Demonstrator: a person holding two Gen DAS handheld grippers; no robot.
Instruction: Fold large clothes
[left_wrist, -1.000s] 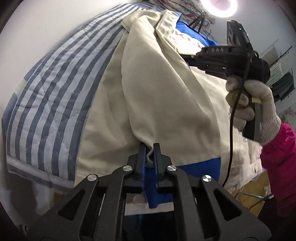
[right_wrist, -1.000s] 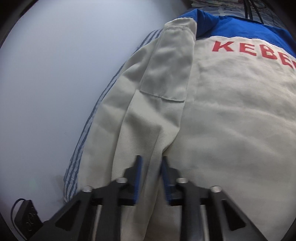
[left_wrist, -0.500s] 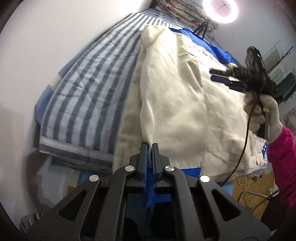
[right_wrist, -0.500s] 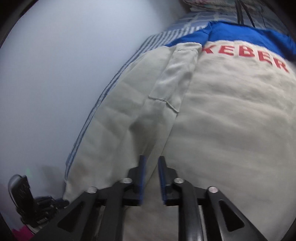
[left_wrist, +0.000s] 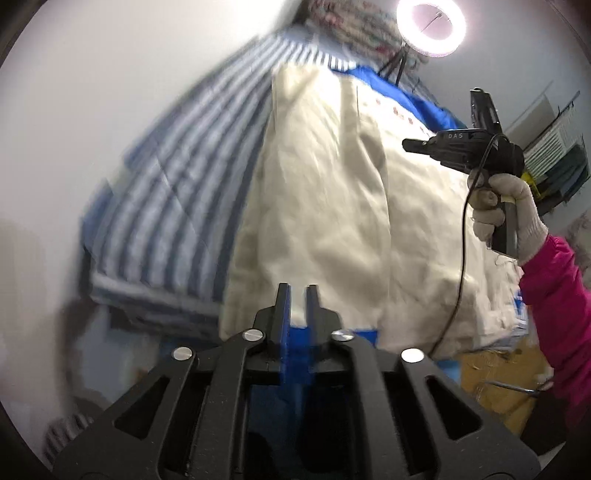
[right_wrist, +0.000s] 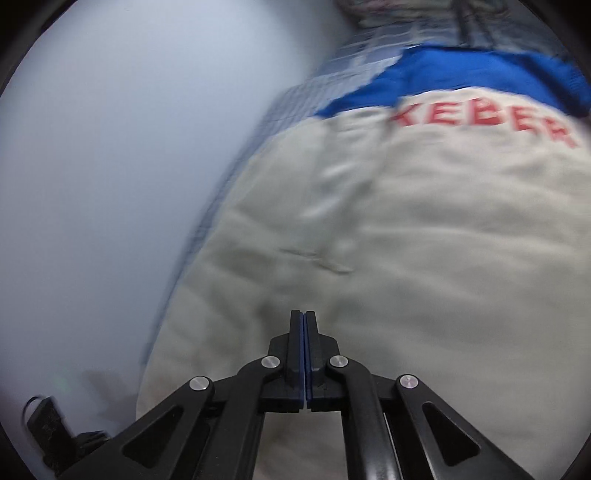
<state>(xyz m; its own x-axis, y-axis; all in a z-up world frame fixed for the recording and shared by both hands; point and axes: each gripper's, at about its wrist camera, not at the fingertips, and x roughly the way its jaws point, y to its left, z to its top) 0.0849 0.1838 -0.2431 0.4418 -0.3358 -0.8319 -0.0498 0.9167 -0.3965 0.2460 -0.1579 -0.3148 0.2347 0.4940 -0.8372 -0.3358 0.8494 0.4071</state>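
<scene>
A large cream garment with blue trim and red lettering lies spread on a striped bed; it also fills the right wrist view. My left gripper is slightly open at the garment's near blue hem, with nothing held between its fingers. My right gripper is shut and empty above the cream cloth. In the left wrist view it hovers over the garment at the right, held by a gloved hand.
A blue-and-white striped bedsheet covers the bed against a white wall. A ring light glows at the far end. A yellowish box sits below the bed's right side.
My left gripper has let go of the garment's hem and opened a little. My right gripper has closed fully and pulled back from the folded sleeve.
</scene>
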